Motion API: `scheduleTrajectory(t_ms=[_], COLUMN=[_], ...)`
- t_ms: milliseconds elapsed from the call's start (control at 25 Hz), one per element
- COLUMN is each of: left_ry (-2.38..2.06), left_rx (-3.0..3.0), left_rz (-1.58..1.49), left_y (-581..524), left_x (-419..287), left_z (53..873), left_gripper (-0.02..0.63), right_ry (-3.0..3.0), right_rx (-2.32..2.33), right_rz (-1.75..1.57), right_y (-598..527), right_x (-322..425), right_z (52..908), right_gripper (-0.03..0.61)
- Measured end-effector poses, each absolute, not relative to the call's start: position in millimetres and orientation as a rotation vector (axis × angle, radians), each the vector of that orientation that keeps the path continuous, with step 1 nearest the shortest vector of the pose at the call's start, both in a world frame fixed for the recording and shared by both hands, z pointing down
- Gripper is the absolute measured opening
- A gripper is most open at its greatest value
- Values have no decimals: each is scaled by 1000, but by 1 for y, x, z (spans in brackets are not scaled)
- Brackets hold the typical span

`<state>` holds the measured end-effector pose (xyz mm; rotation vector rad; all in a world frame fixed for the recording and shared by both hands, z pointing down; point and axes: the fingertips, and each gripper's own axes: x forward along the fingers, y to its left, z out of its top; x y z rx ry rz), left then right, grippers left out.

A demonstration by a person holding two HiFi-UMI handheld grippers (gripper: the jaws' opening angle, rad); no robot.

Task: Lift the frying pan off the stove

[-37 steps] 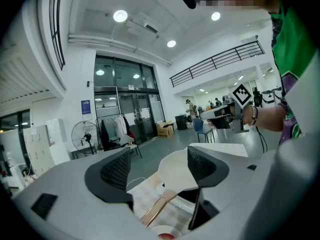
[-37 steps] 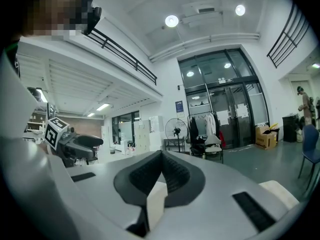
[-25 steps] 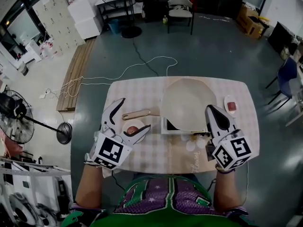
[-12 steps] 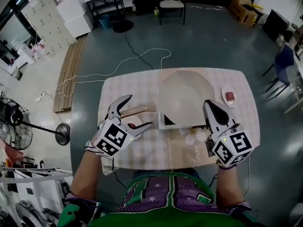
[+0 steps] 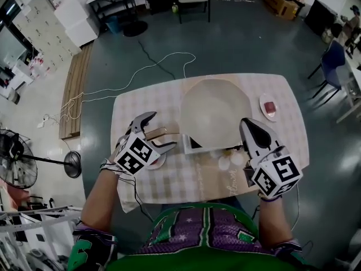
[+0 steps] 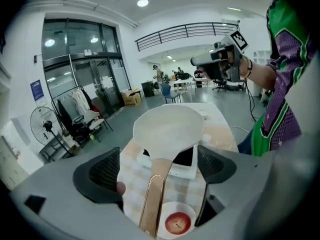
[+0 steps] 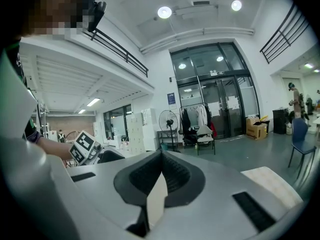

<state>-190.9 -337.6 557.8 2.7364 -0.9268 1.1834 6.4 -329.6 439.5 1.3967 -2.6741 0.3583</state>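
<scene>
I'm holding both grippers over the checked table [image 5: 135,106], forearms reaching forward from either side of my body. The left gripper [image 5: 162,130] is angling in from the left with its jaws spread wide. In the left gripper view the left gripper [image 6: 160,171] is straddling the wooden handle [image 6: 152,199] of the frying pan [image 6: 167,131], with neither pad touching it. The right gripper [image 5: 245,125] is hovering close to the pan's right rim. In the right gripper view its pads [image 7: 172,176] are pressing together at the top. A pale wedge is showing lower down between them, and I cannot identify it.

Each gripper cube is showing black-and-white square markers. A faint script is running along the near edge of the cloth, too small for me to read.

The cream frying pan [image 5: 216,109] is sitting on the white-and-black stove [image 5: 189,145], its handle pointing left. A small saucer [image 6: 177,223] holding something round and red is lying just under the left gripper. A second dish [image 5: 269,105] with a red piece is sitting right of the pan.
</scene>
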Motion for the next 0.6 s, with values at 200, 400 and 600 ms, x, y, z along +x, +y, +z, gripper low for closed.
scheduleTrajectory(t_ms=[200, 400, 600], left_ry=[-842, -790, -711], left_rx=[2698, 2660, 2600], left_rz=[1318, 1357, 1354], left_y=[-348, -358, -362], left_x=[-192, -190, -186], left_z=[585, 610, 638], left_gripper=[486, 486, 486], right_ry=[-2649, -2640, -2620], right_rx=[1420, 1429, 1447], right_rz=[390, 415, 456], right_y=[-334, -338, -338], right_x=[14, 19, 24], right_z=[449, 459, 470], right_gripper=[8, 8, 8])
